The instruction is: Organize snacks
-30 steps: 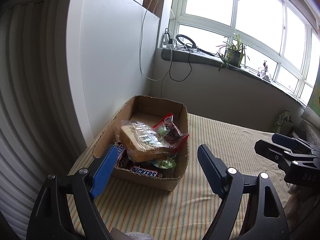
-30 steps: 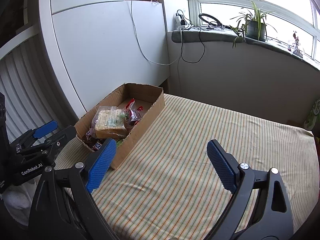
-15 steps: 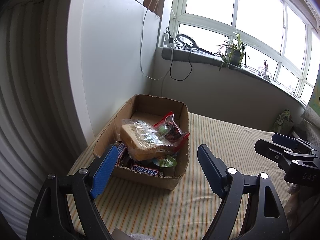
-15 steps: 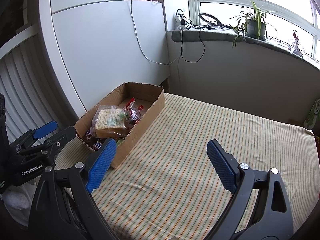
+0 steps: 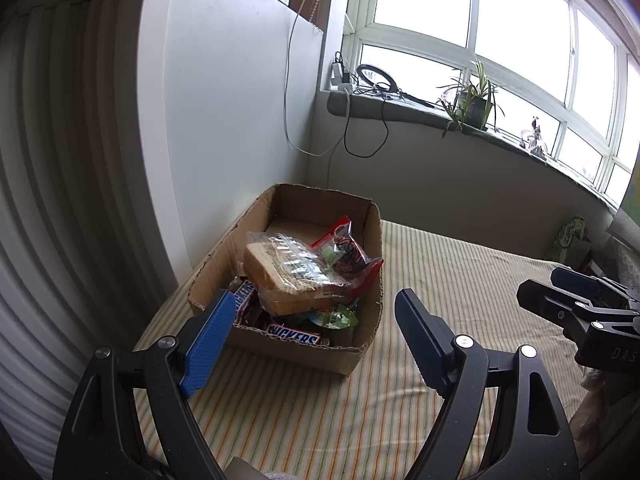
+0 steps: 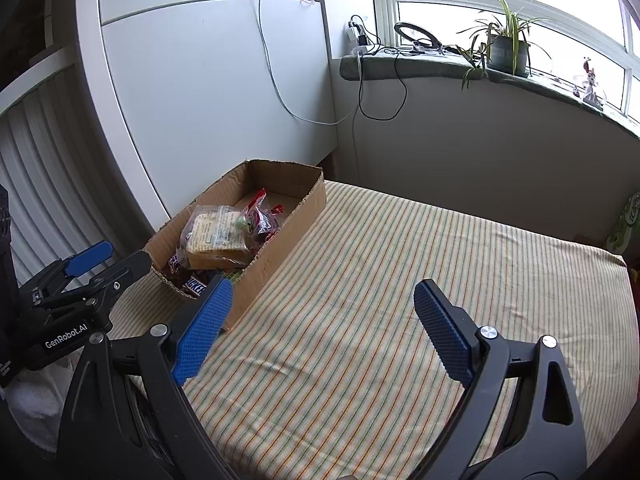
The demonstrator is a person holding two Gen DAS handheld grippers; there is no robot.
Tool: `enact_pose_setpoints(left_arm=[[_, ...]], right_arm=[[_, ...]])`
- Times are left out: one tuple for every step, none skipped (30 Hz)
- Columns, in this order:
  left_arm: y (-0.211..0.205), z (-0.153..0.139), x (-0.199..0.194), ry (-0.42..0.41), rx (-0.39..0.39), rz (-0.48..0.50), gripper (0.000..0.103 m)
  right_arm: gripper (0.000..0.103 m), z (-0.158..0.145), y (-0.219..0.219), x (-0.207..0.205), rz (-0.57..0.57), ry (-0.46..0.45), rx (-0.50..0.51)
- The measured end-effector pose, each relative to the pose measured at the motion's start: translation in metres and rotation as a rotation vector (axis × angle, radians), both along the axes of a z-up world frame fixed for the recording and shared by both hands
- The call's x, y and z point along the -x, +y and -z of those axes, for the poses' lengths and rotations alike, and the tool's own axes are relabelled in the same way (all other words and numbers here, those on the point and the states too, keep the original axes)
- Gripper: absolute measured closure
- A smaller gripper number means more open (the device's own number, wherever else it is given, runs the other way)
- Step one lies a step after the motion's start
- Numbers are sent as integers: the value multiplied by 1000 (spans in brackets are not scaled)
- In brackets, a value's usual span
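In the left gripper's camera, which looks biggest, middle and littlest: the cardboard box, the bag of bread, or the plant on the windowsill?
1. cardboard box
2. bag of bread
3. plant

The plant is far from the camera, so it may really be bigger than it looks.

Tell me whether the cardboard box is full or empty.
Partly full. The cardboard box holds a bagged sandwich, red packets and Snickers bars piled at its near end; its far end is bare.

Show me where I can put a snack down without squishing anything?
The striped tablecloth is bare from the cardboard box across to the wall under the windowsill. The box's far end also shows bare floor. Its near end is crowded: bagged sandwich, Snickers bars, red packet.
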State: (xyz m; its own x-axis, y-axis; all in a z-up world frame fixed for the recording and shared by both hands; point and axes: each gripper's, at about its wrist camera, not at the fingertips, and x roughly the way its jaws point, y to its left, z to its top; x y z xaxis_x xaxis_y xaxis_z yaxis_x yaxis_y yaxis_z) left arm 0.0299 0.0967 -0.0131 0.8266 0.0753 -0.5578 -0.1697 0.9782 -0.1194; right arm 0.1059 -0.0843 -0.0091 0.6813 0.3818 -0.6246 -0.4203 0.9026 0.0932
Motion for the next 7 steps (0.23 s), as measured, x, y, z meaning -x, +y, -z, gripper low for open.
enact_pose_setpoints(left_arm=[[0,0,0,0,-1,1,21],[-1,0,0,-1,-5,1,21],[-1,0,0,-3,-10,-1,21],[-2,0,0,-2,-11,0,21],[-2,1,0,0,-10,3,21],[-2,1,0,1,-11,4,21],[-2,2,0,2,-13,5,21]], right_arm=[[9,0,-1,0,0,0,-1],[9,0,-2,1,1,-1,-2],[9,0,-3,1,2,-1,-3],[9,0,-4,1,5,-3,-1],[9,0,-5,1,8,-3,-1],[9,0,-7,0,12,-2,-3],[9,1,-9,0,17,0,-4]])
